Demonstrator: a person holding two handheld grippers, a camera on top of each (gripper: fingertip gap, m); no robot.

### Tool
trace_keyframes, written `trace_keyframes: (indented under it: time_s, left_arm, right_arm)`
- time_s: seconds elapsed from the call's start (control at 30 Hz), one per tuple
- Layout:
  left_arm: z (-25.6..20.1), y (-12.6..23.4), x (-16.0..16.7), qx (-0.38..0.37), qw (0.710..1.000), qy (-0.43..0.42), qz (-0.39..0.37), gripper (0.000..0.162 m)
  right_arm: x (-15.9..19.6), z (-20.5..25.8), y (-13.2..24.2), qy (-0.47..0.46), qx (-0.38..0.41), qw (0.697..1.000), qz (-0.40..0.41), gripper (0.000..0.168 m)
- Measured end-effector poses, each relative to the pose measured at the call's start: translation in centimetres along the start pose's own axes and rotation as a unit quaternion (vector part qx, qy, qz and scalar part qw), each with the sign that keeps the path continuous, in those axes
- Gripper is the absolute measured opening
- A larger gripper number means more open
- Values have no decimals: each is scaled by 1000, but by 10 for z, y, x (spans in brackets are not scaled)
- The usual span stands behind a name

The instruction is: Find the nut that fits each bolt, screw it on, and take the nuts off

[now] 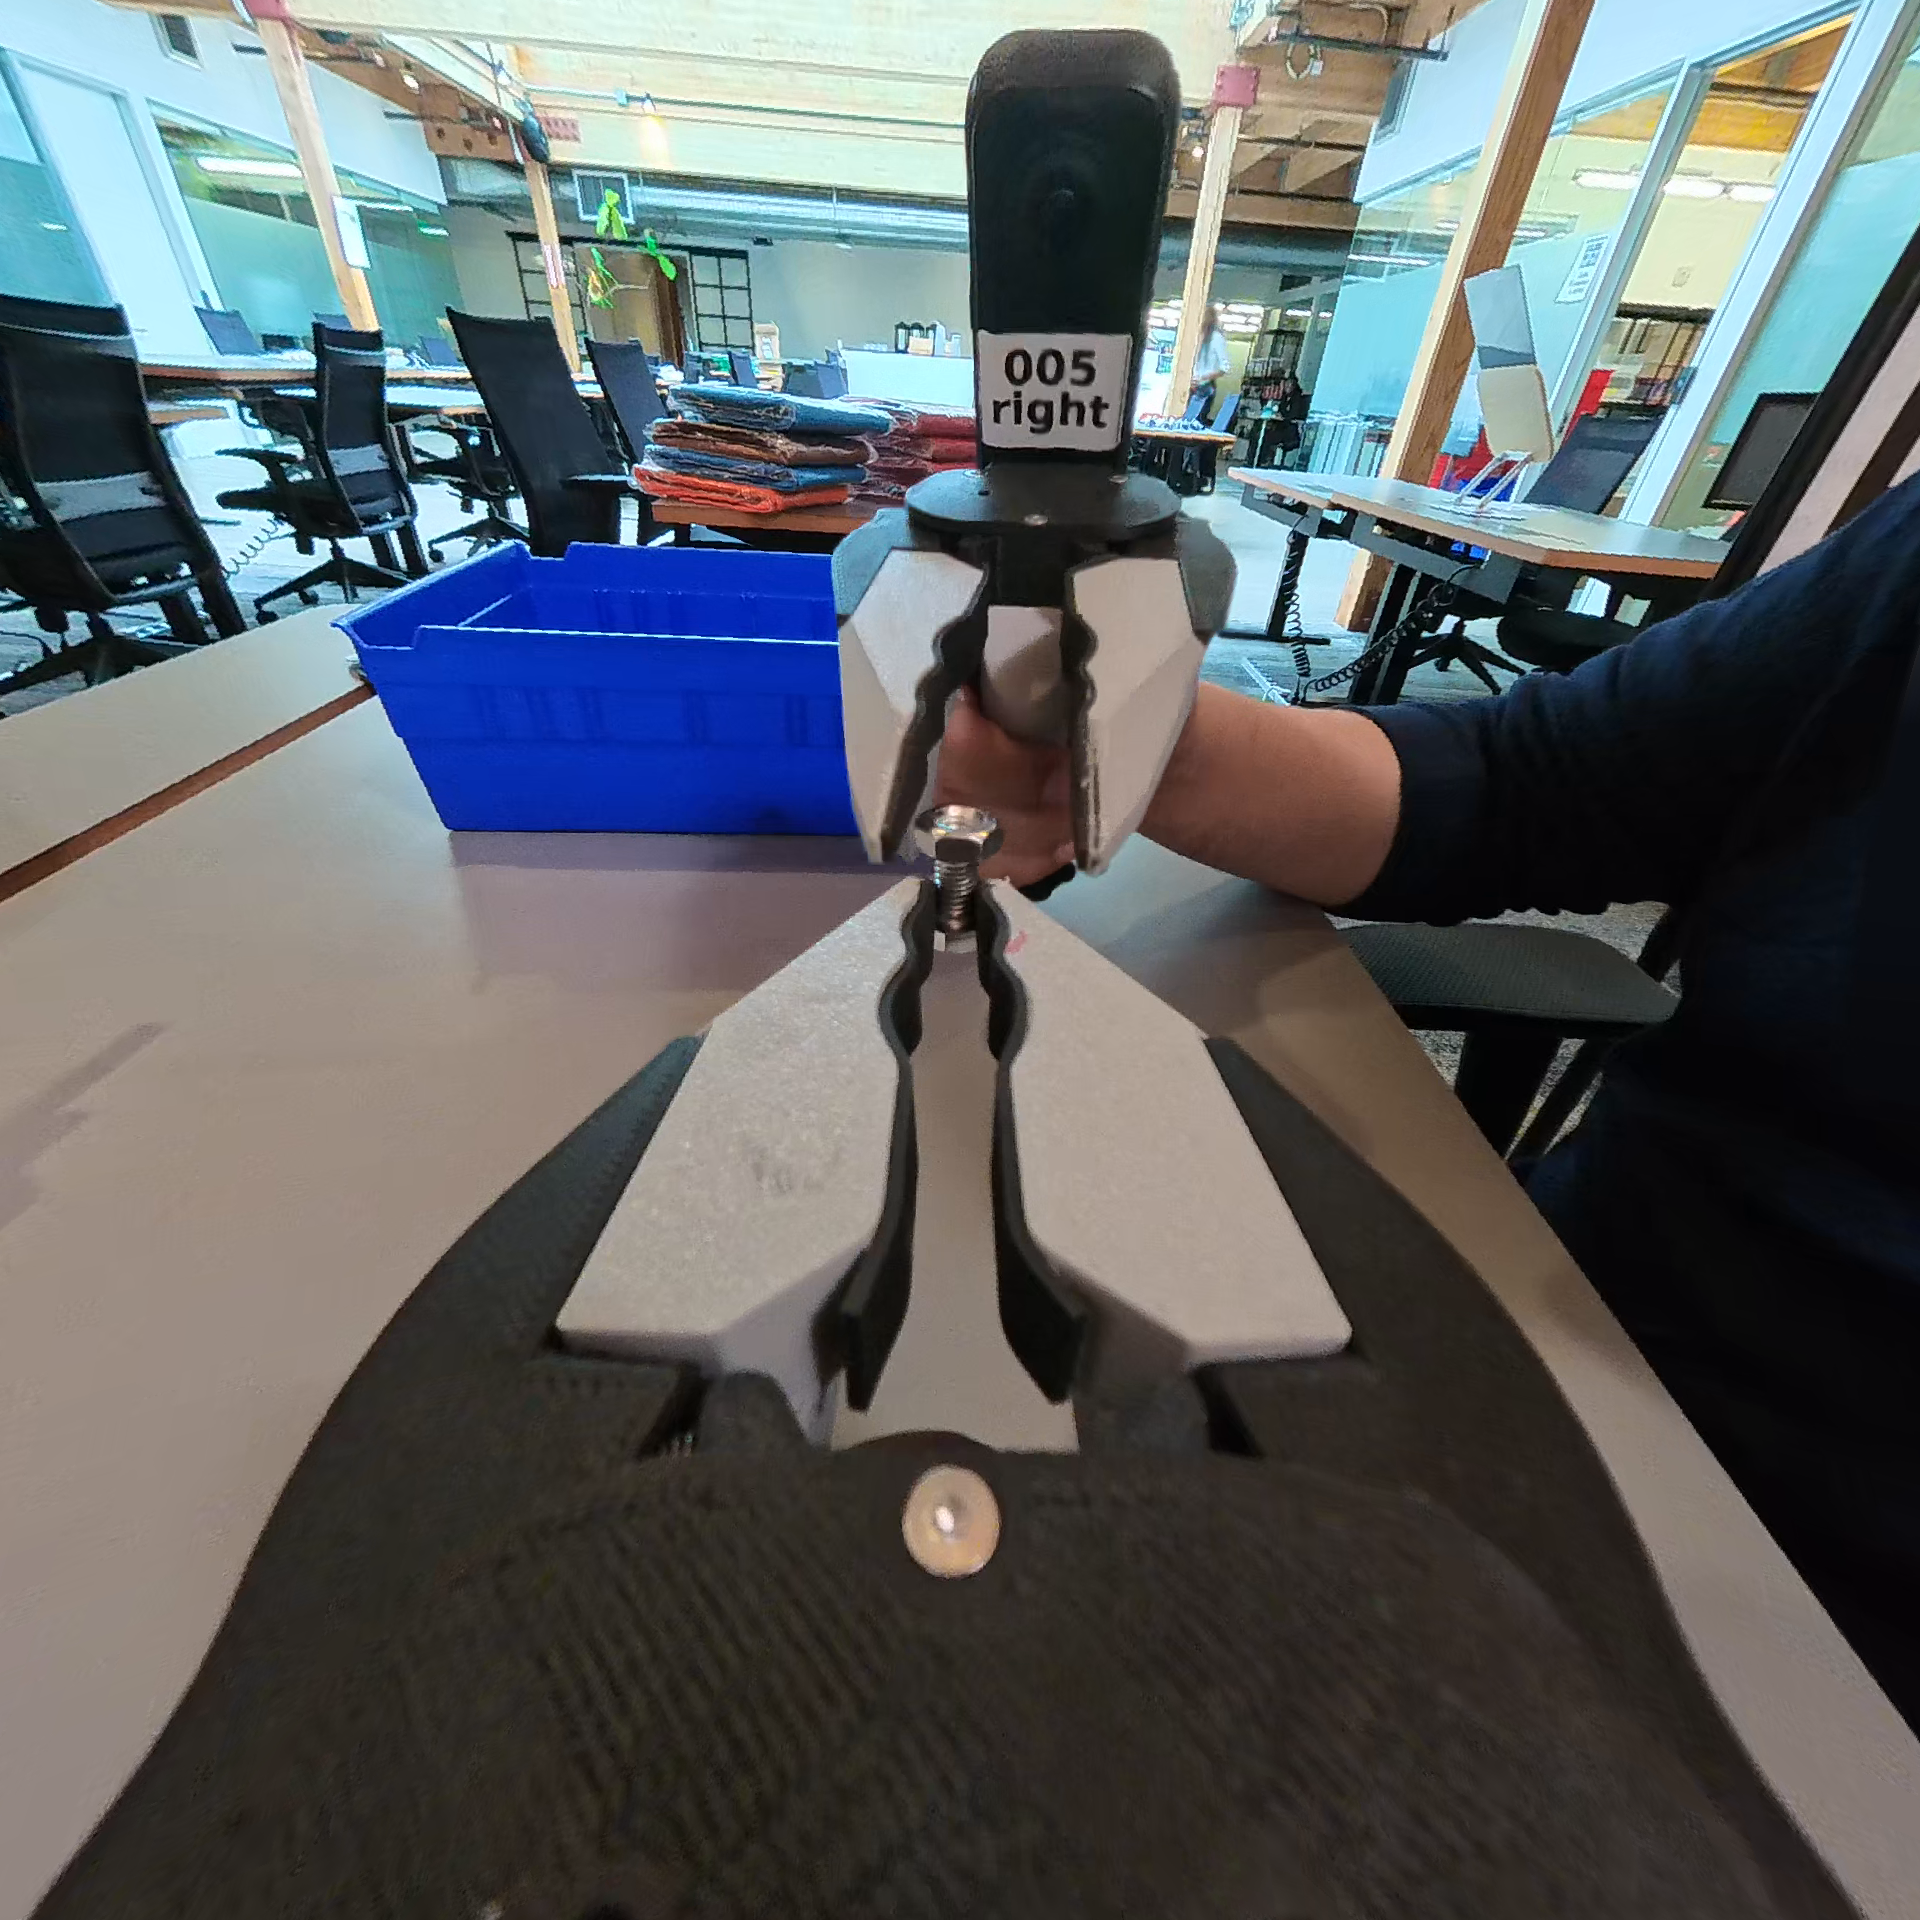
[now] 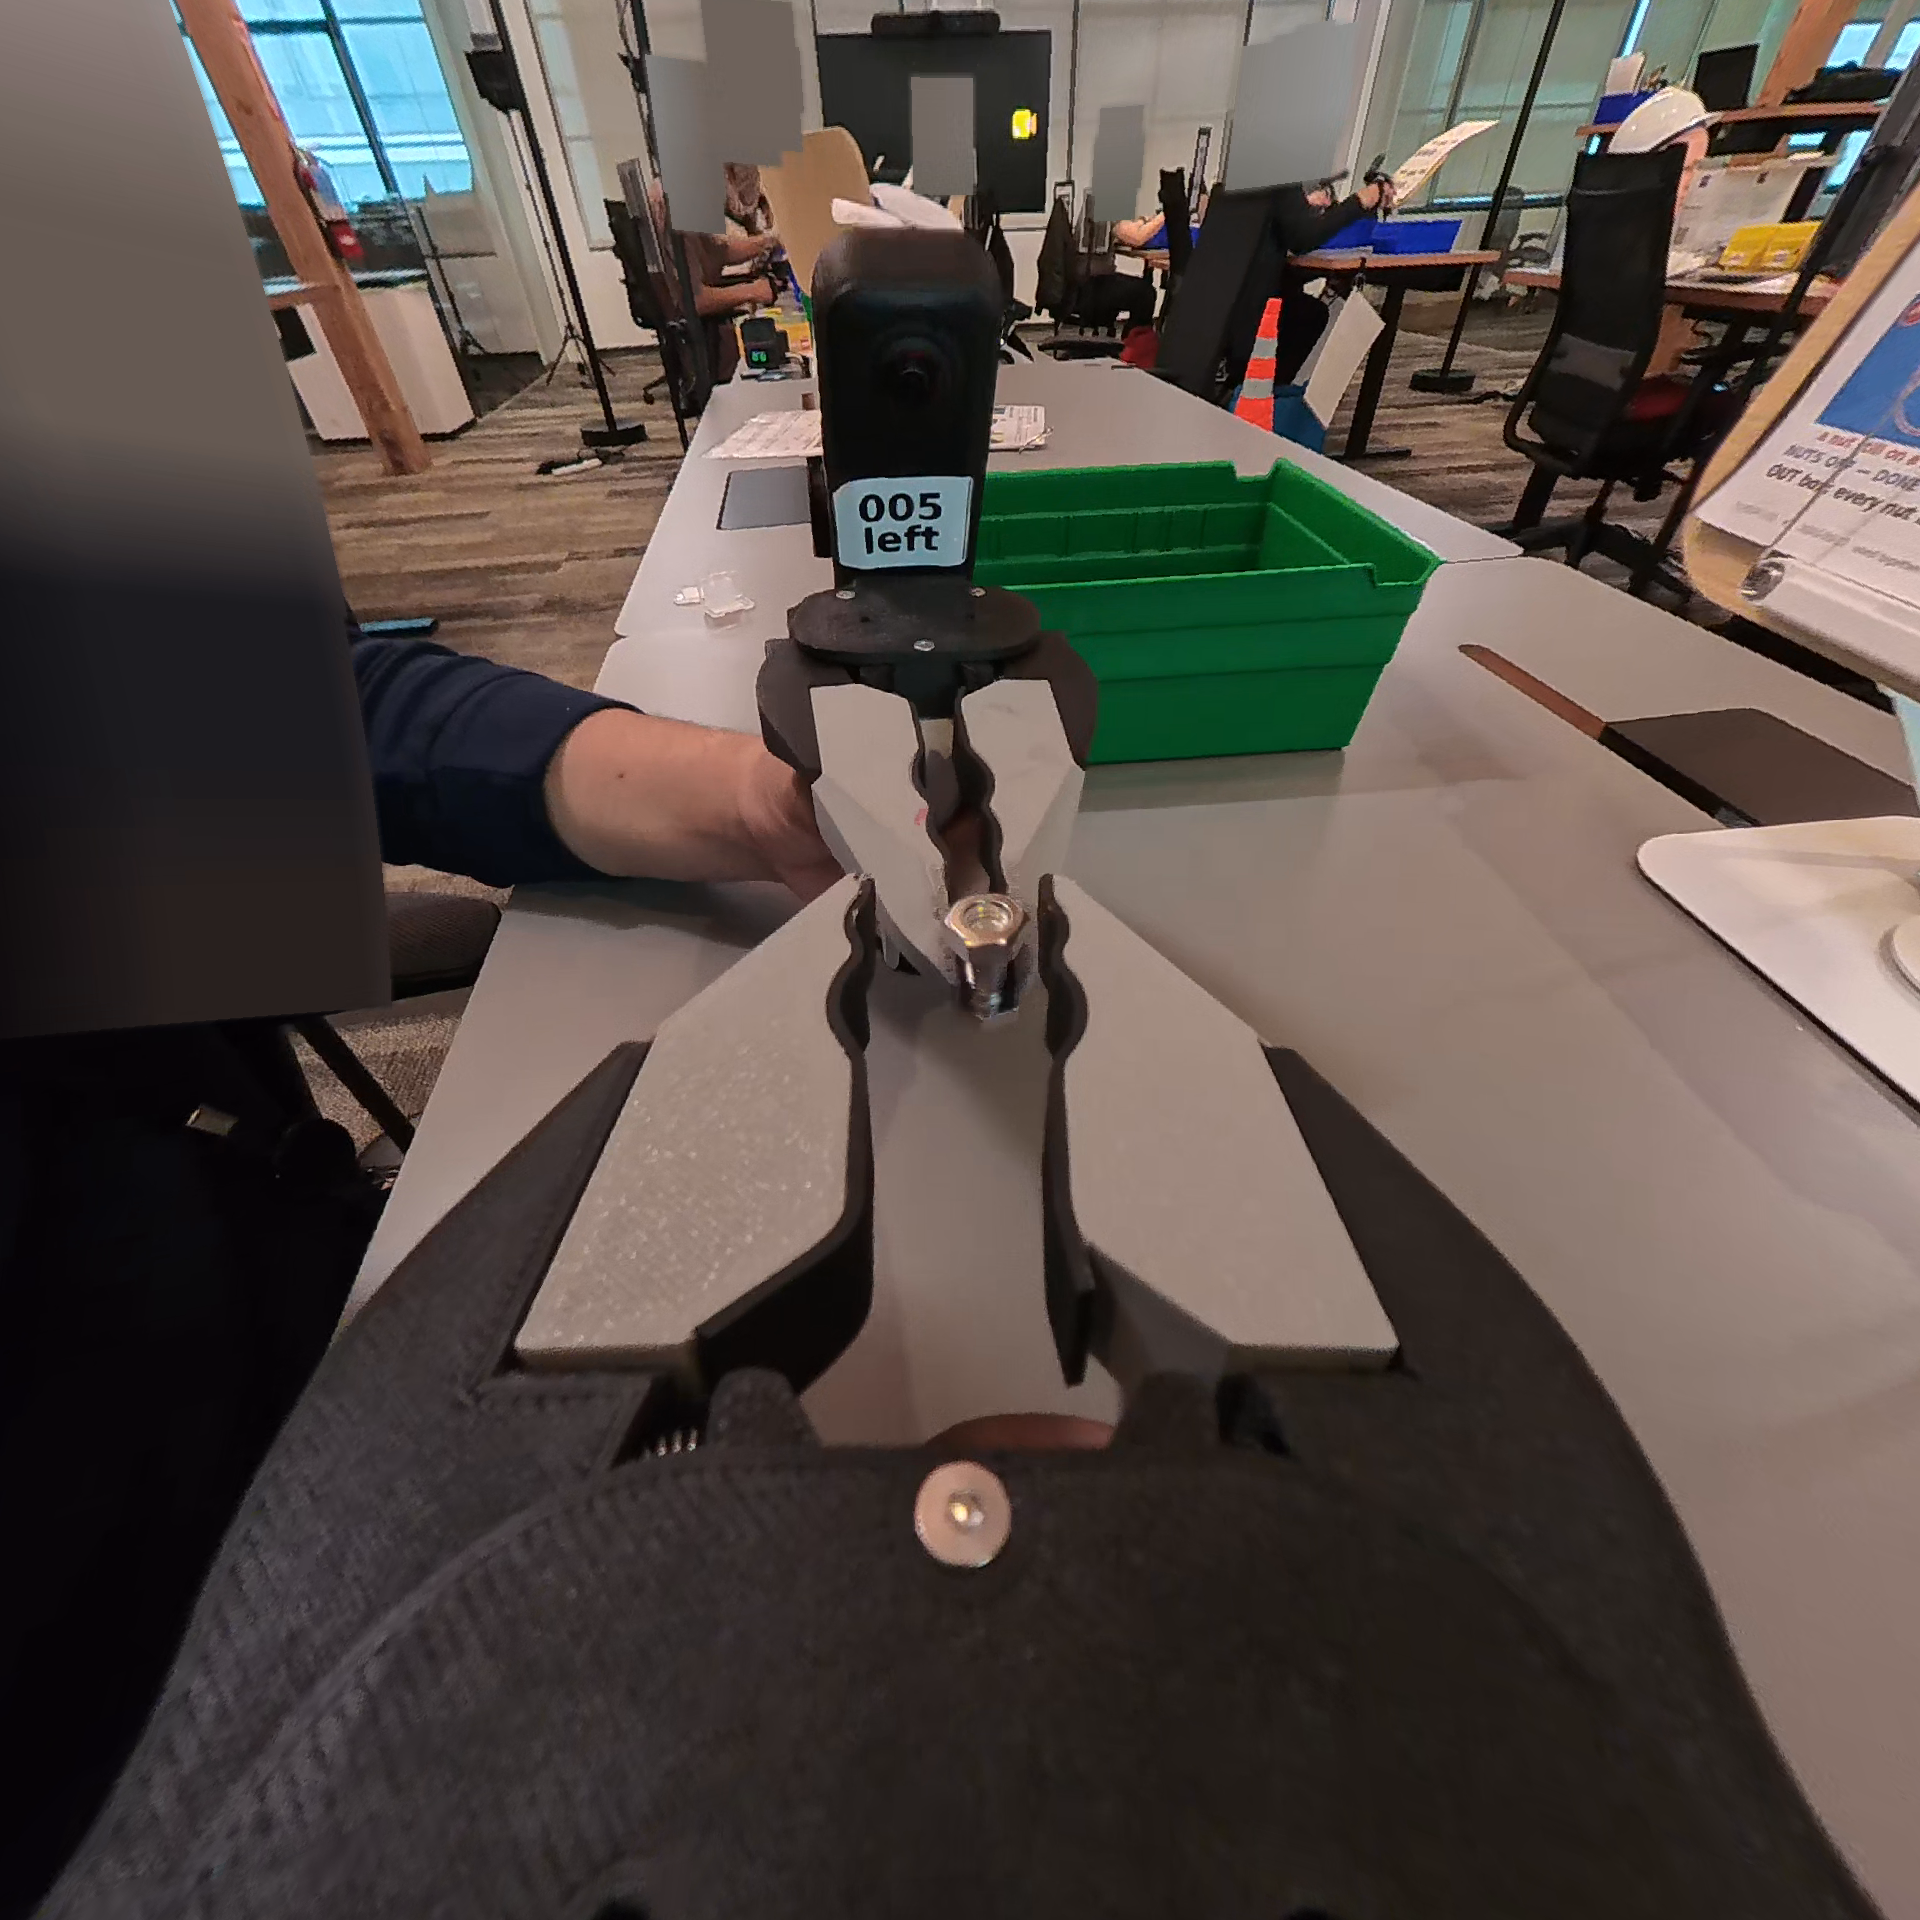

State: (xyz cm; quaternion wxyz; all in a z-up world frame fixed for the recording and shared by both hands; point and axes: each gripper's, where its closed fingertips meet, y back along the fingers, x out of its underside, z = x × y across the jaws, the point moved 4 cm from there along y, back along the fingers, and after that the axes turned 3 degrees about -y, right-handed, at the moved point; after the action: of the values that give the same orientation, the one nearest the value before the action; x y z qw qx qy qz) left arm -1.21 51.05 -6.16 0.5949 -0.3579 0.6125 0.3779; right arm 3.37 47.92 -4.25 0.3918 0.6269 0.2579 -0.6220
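Note:
My left gripper (image 1: 954, 920) is shut on a silver bolt (image 1: 951, 883) and holds it above the grey table (image 1: 312, 1039). A hex nut (image 1: 956, 828) sits on the bolt's free end. My right gripper (image 2: 956, 904) is open, with its fingertips on either side of the nut (image 2: 985, 923); I cannot tell if they touch it. The right gripper also shows in the left wrist view (image 1: 987, 857), facing my left one. The left gripper shows in the right wrist view (image 2: 971, 971), with the bolt (image 2: 987, 992) between its tips.
A blue bin (image 1: 623, 686) stands on the table behind the right gripper. A green bin (image 2: 1195, 623) stands behind the left gripper. A white monitor base (image 2: 1787, 914) and a sheet on a stand (image 2: 1849, 436) are at the right. The person's forearms reach in from the table's side. Both grippers' tips are close together, under 4 cm apart.

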Motion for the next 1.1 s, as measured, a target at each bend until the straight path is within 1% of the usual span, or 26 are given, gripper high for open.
trace_keyframes:
  time_s: [0.13,0.47,0.63,0.77,0.93,1.0,1.03,1.1]
  left_arm:
    - [1,1,0,-1,1000,-1,1,5]
    - [3,2,0,-7,1000,2,-2,5]
    - [1,0,0,-2,1000,2,0,5]
    - [2,1,0,-7,1000,-1,0,5]
    - [7,5,-2,-20,1000,2,-5,5]
    - [8,6,-2,-24,1000,4,-6,5]
    - [8,6,-2,-22,1000,6,-7,5]
    - [7,4,-1,-19,1000,7,-4,5]
  right_arm:
    - [2,1,-2,-1,-3,1000,3,29]
    - [1,-2,8,-3,7,1000,-5,26]
    - [-1,-4,1,-8,9,1000,-9,31]
    - [2,0,-5,-3,3,1000,-2,30]
    - [2,-3,6,-8,13,1000,-7,30]
    - [1,-4,10,-11,12,1000,-14,25]
    - [0,-5,11,-14,15,1000,-19,26]
    - [-3,-9,7,-25,24,999,-26,32]
